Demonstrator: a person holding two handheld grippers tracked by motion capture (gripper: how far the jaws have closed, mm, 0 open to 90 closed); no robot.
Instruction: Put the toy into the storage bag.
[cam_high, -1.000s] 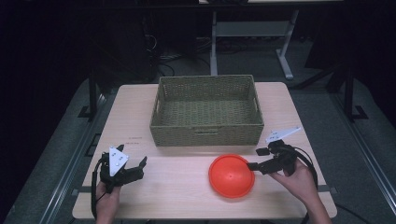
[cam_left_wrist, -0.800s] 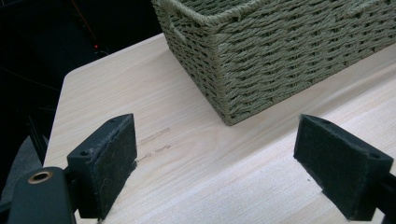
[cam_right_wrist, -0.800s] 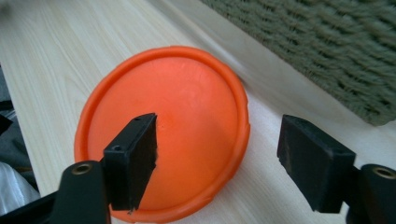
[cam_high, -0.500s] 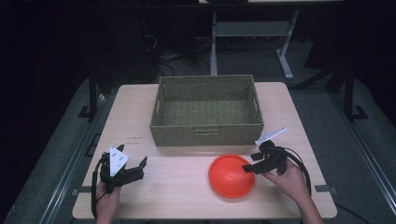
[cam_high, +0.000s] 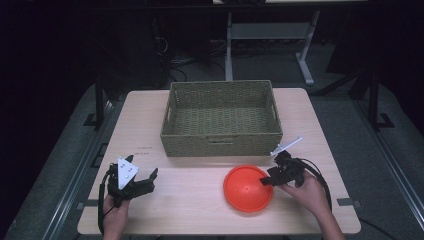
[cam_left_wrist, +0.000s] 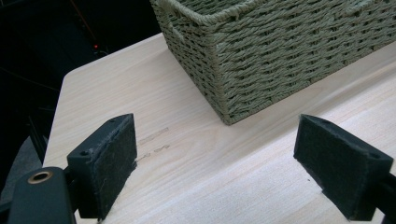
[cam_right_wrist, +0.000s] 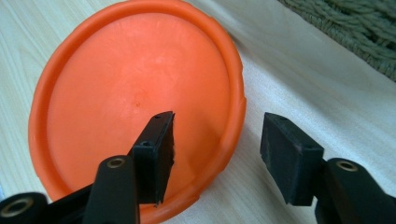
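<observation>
Right tongs (cam_right_wrist: 217, 156) seen closing astride orange bowl (cam_right_wrist: 135, 98) rim, pads not pressing; left tongs (cam_left_wrist: 217, 163) held wide open, empty, above counter (cam_left_wrist: 187, 154).

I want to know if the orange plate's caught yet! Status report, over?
Right gripper jaws closing astride the orange plate rim, not clamped yet. Left gripper open, idle on the table. Basket just behind, path clear. Over.
</observation>
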